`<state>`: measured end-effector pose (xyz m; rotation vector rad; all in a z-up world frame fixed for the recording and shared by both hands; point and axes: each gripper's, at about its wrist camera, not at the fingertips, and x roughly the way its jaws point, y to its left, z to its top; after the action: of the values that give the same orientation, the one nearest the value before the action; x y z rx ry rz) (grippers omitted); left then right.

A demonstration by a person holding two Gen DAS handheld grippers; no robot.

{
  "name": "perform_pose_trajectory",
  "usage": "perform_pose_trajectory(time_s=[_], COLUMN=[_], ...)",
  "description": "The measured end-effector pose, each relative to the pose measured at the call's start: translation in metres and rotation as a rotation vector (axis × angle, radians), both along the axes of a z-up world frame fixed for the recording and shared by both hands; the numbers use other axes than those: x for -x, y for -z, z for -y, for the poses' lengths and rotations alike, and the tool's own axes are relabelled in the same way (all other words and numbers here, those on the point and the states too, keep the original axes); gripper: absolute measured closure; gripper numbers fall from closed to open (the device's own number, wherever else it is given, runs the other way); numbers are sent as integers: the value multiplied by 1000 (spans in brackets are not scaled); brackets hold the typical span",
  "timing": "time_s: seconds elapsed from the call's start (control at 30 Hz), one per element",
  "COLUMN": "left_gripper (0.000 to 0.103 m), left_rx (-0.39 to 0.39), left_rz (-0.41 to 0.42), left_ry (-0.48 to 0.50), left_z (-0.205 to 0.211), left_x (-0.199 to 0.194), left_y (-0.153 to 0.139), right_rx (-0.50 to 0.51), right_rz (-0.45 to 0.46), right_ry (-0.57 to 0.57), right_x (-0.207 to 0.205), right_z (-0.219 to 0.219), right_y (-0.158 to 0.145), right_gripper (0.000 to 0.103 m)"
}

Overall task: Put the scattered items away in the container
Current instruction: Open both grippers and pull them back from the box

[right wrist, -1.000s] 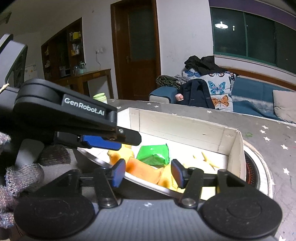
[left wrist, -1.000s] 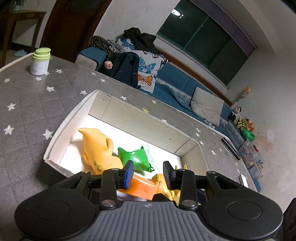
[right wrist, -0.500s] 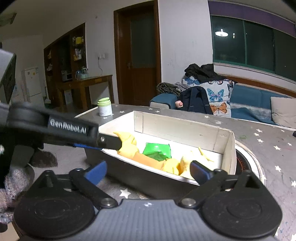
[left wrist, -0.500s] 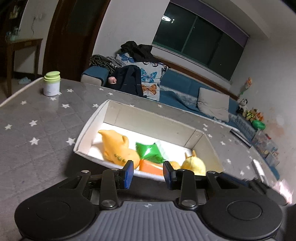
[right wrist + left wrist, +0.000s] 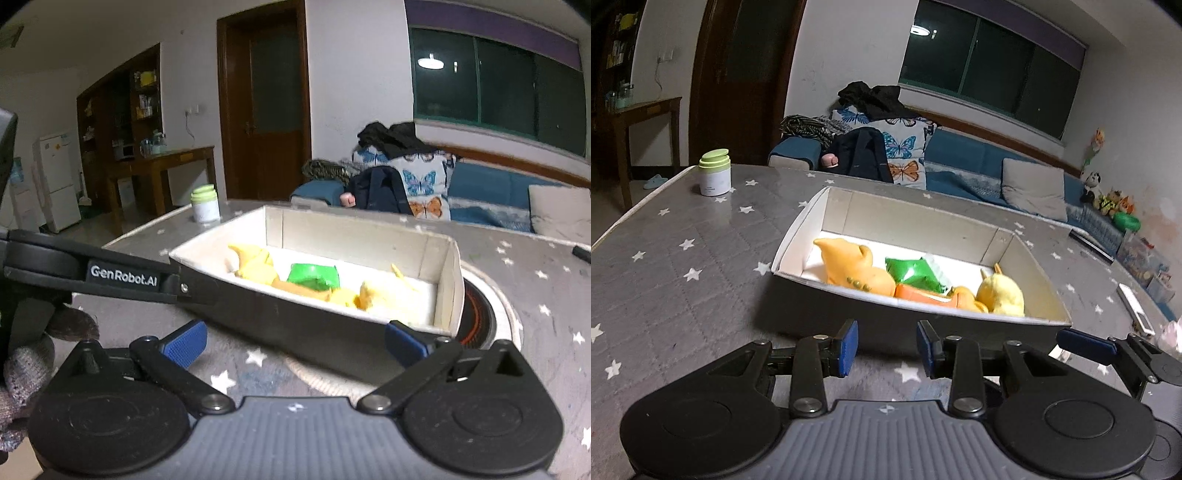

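Note:
A white-lined cardboard box (image 5: 798, 225) with dark outer walls sits on the grey star-patterned table. Inside lie an orange toy (image 5: 855, 269), a green packet (image 5: 912, 271), an orange block (image 5: 919, 293) and a yellow plush (image 5: 1001, 293). My left gripper (image 5: 886, 347) is open and empty, just in front of the box's near wall. My right gripper (image 5: 293, 341) is wide open and empty, also before the box (image 5: 448, 280). The toys (image 5: 255, 267) and green packet (image 5: 314, 275) show in the right wrist view.
A white jar with a green lid (image 5: 715, 172) stands at the table's far left; it also shows in the right wrist view (image 5: 205, 204). A round mat (image 5: 484, 314) lies under the box's right end. A sofa (image 5: 960, 166) stands behind the table. The left gripper's arm (image 5: 92, 271) crosses the right wrist view.
Both grippers have drawn back from over the box to in front of its near wall. The right gripper has opened wide. The left gripper's gap has stayed about the same.

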<state>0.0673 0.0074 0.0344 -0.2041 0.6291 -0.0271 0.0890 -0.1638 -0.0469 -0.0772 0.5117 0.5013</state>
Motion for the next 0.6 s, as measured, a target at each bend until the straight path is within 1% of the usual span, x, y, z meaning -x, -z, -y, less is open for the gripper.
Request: perform_pose_trajectory(time_s=[0.2,0.6], left_gripper=[66,65], left_rx=[-33,-78], left_rz=[-15,-36], left_ry=[-9,-15], left_z=[4,13], left_x=[7,17], left_y=[5,11], right_rx=[14,4], right_rz=[-24,-47], right_ry=[-2,17], right_x=[8,19], right_z=[2,6], right_y=[6,6], right_gripper=[0,0])
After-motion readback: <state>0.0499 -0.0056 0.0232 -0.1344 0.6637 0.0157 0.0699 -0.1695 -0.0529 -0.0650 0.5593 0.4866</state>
